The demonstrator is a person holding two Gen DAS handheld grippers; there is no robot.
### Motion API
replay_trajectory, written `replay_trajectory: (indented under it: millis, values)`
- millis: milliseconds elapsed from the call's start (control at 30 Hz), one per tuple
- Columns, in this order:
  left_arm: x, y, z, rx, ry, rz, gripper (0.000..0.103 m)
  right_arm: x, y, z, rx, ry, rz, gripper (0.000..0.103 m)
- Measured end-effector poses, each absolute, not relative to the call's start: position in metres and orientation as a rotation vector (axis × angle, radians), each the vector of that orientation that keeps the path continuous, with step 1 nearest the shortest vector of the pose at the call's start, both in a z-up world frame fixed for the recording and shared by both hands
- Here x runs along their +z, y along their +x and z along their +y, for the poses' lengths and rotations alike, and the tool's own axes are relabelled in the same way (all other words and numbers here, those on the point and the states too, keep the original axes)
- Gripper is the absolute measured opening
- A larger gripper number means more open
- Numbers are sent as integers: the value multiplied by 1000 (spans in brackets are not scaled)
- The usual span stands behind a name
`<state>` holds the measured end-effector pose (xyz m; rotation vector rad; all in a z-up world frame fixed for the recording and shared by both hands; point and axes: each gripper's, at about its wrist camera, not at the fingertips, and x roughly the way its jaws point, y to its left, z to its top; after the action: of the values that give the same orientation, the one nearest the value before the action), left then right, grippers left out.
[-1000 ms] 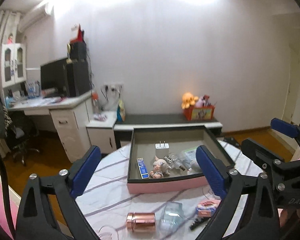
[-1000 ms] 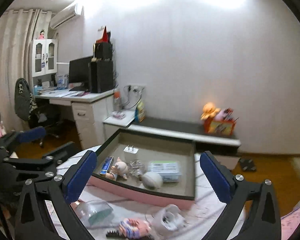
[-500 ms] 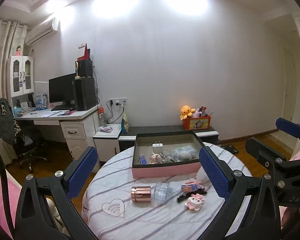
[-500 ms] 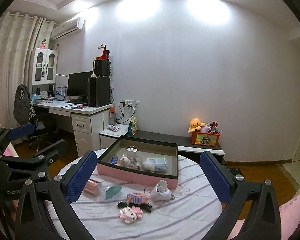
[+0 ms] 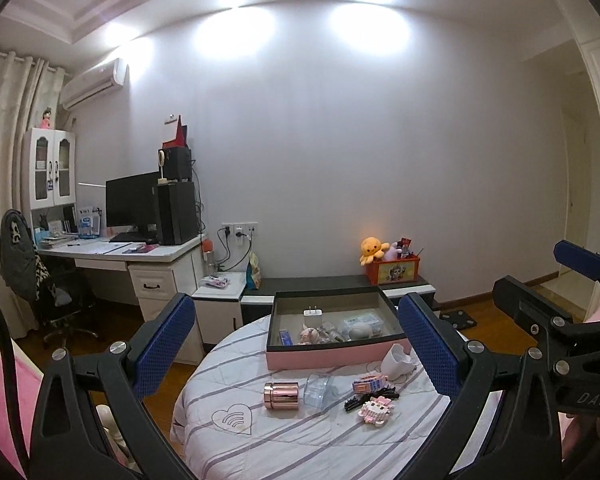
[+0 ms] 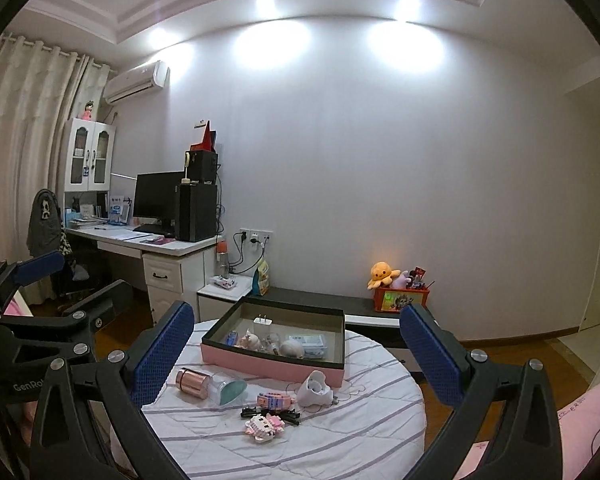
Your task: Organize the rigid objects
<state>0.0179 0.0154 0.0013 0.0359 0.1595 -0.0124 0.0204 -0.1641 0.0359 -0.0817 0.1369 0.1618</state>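
Bedroom with a round table [image 5: 260,440] under a striped cloth; a pink tray [image 5: 332,354] at its far side already holds several small items. Near the tray lie a copper jar [image 5: 281,395], clear cup [image 5: 317,389], white mug [image 6: 314,389] and block toy [image 6: 263,426]. Left gripper [image 5: 300,344] and right gripper [image 6: 296,350], fingers wide and empty, hover well back. Judged step: choosing the next piece; an approach and descent are required.

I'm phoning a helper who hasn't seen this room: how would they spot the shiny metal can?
Find the round table with the striped white cloth. In front of the pink-sided tray, left of the clear plastic box, lies the rose-gold metal cylinder. It alone is shiny, copper-coloured and on its side.
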Motion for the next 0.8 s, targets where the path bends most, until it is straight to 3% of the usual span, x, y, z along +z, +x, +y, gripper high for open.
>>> replay_trajectory:
  millis: [800]
  values:
    - [-10,33,14,-30,46,199,103,28,27,-166,162,-70,163,103]
